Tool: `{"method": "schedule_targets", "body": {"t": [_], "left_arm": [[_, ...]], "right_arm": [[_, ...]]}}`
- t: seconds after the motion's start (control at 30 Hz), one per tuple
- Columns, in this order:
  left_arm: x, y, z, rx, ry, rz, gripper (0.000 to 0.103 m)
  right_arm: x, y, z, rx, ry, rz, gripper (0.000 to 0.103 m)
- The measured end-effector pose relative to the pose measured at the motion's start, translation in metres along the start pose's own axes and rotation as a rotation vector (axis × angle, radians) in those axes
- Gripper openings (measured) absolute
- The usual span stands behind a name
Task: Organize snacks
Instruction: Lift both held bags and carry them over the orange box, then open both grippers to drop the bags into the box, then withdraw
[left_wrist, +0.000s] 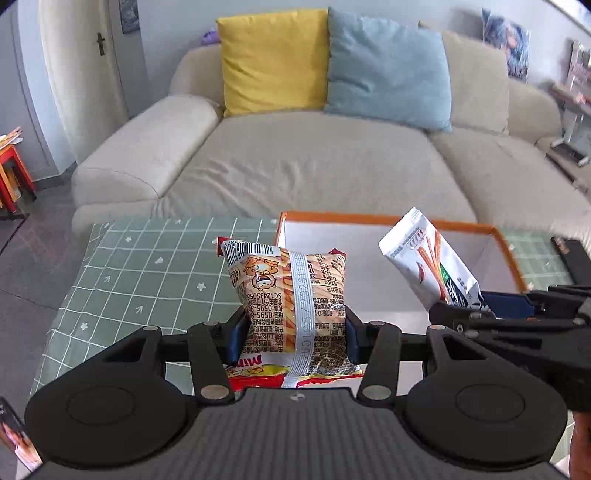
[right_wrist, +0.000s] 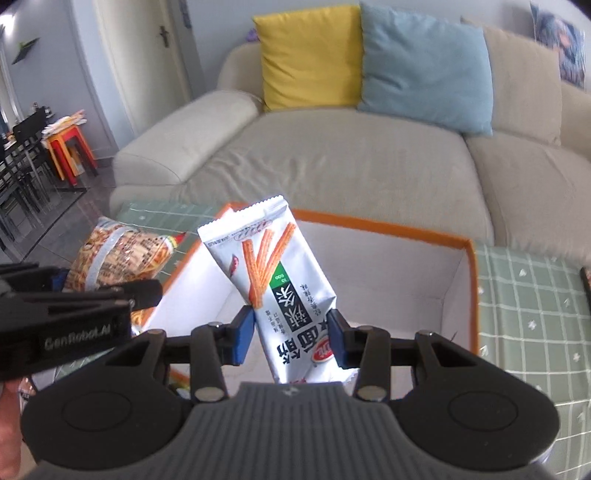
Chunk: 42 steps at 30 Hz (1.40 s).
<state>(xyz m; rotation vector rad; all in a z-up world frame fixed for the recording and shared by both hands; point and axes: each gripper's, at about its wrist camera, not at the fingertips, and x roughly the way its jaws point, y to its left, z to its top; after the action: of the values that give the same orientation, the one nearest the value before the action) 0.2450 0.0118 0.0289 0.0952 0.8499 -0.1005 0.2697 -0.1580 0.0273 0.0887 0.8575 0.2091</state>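
My left gripper (left_wrist: 293, 334) is shut on an orange-and-red snack bag (left_wrist: 291, 295), held upright above the near left edge of a white box with an orange rim (left_wrist: 388, 218). My right gripper (right_wrist: 291, 338) is shut on a white snack packet with orange sticks printed on it (right_wrist: 273, 280), held tilted over the inside of the same box (right_wrist: 380, 225). The white packet also shows in the left wrist view (left_wrist: 424, 258), and the orange bag in the right wrist view (right_wrist: 118, 254), with the left gripper (right_wrist: 66, 306) at the left.
The box stands on a table with a green grid-pattern cloth (left_wrist: 140, 273). A beige sofa (left_wrist: 314, 158) with a yellow cushion (left_wrist: 273, 59) and a blue cushion (left_wrist: 388, 70) stands behind the table. A dark flat object (left_wrist: 569, 254) lies at the table's right edge.
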Motion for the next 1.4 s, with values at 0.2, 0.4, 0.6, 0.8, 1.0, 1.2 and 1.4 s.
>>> {"method": "schedule_targets", "body": {"t": [0.2,0.4,0.6,0.8,1.0,1.2,1.4], "left_arm": [[0.035,-0.004,-0.001,0.042,0.089,0.0,0.056],[0.049,-0.016,-0.001,0.126,0.096,0.032,0.057],[0.053,-0.027,0.0,0.206,0.119,-0.022,0.057],[0.073,-0.039,-0.009,0.288,0.196,0.008,0.057],[0.084,-0.037,-0.012,0.272,0.26,0.031,0.058],[0.084,-0.038,-0.014,0.287,0.269,0.072,0.063],[0.084,-0.042,-0.017,0.298,0.275,0.092,0.066]], "right_arm": [[0.051,-0.018,0.005,0.136,0.149,0.014,0.041],[0.082,-0.026,-0.001,0.196,0.267,0.038,0.042],[0.099,-0.034,-0.01,0.248,0.343,0.068,0.043],[0.107,-0.042,-0.015,0.283,0.371,0.069,0.045],[0.112,-0.041,-0.018,0.267,0.382,0.06,0.045],[0.128,-0.038,-0.016,0.264,0.408,0.057,0.047],[0.132,-0.032,-0.014,0.241,0.408,0.024,0.048]]}}
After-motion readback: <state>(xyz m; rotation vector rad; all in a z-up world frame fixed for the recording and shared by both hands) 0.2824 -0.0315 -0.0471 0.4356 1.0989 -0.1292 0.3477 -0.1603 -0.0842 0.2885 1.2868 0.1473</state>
